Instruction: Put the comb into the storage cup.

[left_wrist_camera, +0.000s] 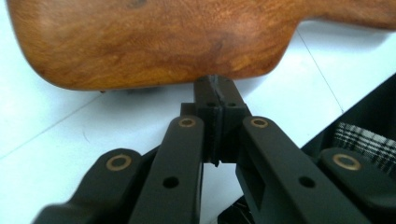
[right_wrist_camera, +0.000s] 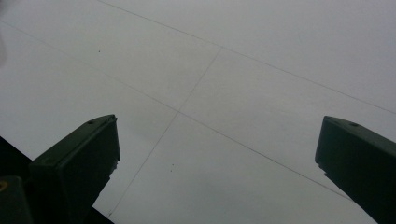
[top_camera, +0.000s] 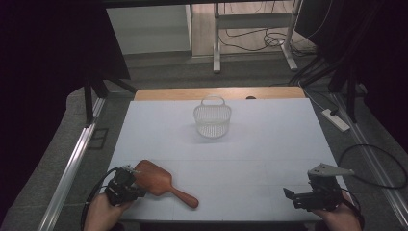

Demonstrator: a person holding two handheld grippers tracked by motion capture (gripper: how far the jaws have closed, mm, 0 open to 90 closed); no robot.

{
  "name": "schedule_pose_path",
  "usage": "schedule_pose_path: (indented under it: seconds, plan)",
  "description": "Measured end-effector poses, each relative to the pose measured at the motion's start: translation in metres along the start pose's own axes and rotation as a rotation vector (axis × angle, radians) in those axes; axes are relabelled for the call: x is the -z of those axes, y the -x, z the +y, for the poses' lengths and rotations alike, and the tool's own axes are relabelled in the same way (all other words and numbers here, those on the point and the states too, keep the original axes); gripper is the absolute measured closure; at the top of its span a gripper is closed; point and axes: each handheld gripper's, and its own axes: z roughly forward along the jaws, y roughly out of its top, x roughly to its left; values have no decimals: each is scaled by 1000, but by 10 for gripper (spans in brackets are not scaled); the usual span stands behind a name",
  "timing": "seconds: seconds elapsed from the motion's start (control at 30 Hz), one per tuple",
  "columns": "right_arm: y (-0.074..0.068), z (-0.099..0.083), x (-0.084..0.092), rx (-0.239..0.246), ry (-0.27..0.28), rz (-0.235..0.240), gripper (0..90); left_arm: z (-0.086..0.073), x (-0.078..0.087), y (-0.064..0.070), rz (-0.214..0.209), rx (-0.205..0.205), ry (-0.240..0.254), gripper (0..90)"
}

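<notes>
My left gripper (top_camera: 126, 181) lies low at the tabletop's (top_camera: 250, 144) near left, jaws pinched together at the wooden brush's (top_camera: 161, 182) edge; my right gripper (top_camera: 308, 196) rests wide open, near right.

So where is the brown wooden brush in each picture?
High view: the brown wooden paddle brush lies at the table's near left, by the left claw.
Left gripper view: it spans the top, its edge at the shut claw tips.
Right gripper view: not in it.
Shared landmark: the white table.
</notes>
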Motion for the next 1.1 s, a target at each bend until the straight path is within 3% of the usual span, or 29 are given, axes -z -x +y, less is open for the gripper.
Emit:
schedule_pose_path:
  seconds: [0.17,0.37,1.1]
  plan:
    - [0,0,0,0,0,-1,0,0,-7,4,17,-10,-44,892]
    - [0,0,0,1,0,0,0,10,-11,4,52,-12,-43,892]
    - [0,1,-2,0,-8,2,1,39,-22,-8,53,-11,-28,892]
